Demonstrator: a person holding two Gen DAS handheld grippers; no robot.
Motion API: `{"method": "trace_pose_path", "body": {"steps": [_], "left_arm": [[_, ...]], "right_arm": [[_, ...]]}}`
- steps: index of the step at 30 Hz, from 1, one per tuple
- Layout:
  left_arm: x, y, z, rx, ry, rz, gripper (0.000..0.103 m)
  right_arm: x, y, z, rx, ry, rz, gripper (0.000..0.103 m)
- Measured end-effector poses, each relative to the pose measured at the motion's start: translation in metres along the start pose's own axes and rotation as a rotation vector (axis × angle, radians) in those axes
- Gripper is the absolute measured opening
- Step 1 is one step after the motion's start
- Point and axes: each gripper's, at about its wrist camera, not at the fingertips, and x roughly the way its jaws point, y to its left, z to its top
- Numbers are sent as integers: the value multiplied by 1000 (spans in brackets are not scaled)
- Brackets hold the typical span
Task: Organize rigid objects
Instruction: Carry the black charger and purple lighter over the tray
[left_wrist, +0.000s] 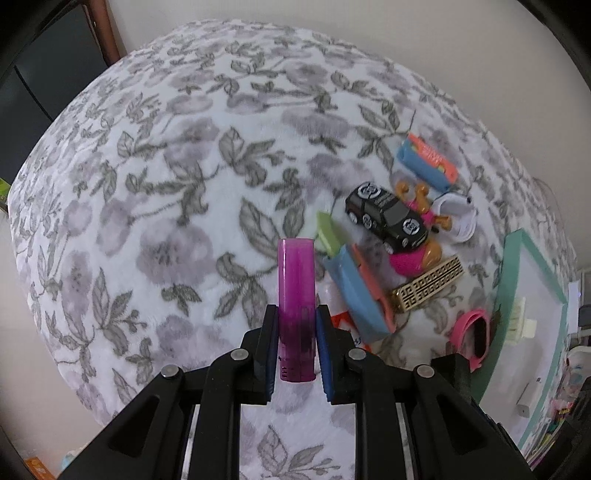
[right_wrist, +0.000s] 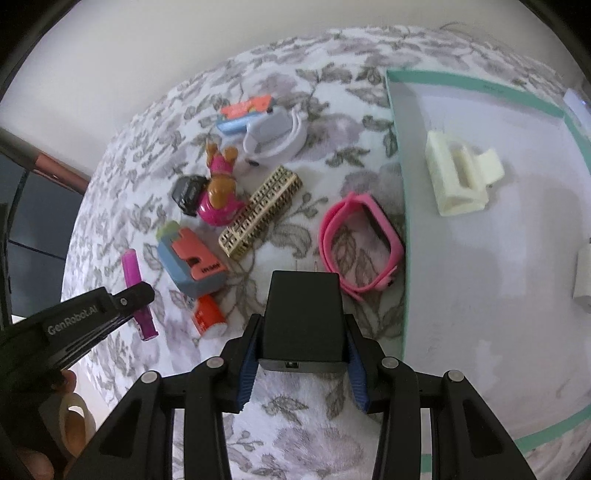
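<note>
In the left wrist view my left gripper (left_wrist: 296, 314) is shut on a translucent purple lighter-shaped tube (left_wrist: 295, 280), held upright above the flowered blanket (left_wrist: 166, 203). The right wrist view shows that same gripper (right_wrist: 135, 295) at the left, with the purple tube (right_wrist: 135, 277) in it. My right gripper (right_wrist: 303, 325) is shut on a black plug adapter (right_wrist: 303, 314), prongs pointing away, just left of the teal-rimmed white tray (right_wrist: 400, 184). The tray (left_wrist: 508, 266) holds a cream claw clip (right_wrist: 458, 177) and a white adapter (right_wrist: 583, 280).
Loose on the blanket lie a black toy car (left_wrist: 388, 218), a pink dog figure (right_wrist: 218, 192), a gold lattice clip (right_wrist: 258, 214), a pink wristband (right_wrist: 360, 240), two blue-and-orange staplers (right_wrist: 192, 262) (right_wrist: 243, 110), a white coiled cable (right_wrist: 273, 136) and an orange item (right_wrist: 207, 314).
</note>
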Motion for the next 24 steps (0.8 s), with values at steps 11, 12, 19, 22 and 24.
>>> {"method": "trace_pose_path", "body": {"steps": [11,12,19,22,24], "left_arm": [[-27,-5,-2,-1,-87,-22,20],[-33,-6,-2,1,-103,-36,20],[-60,-42,-6,59,-223,-129,20],[-72,-66,-14,125,-262,-171,20],[-80,-85,-21,179,-288,-196,20]], "right_arm": [[-40,-8,10,20,-140,28,44],[-48,-7,12,8,-171,12,44],[-112,-24,20,-8,-414,-133,44],[-130,-38,21,-3,-480,-197,44],[-138,-51,24,21,-513,-223,44]]}}
